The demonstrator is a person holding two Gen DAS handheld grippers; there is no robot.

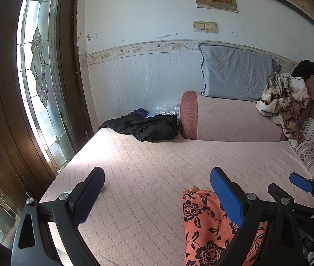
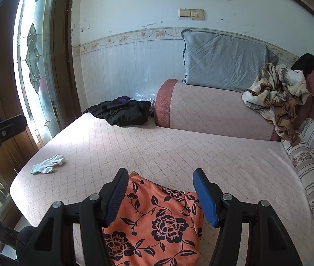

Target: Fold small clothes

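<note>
Ribbed blue pads line both fingers of the right tool [image 2: 160, 194], which stands half open over the orange floral garment [image 2: 154, 223], gripping nothing. That soft, thin cloth, printed with dark blooms, lies at the near edge of the quilted pink bed [image 2: 179, 146]. Beside it, the left tool [image 1: 157, 194] gapes wide and empty, its right finger over the cloth's edge. Farther out, a limp white glove [image 2: 48, 164] rests near the bed's left edge, and crumpled black clothes [image 2: 123, 110] sit at the far corner.
</note>
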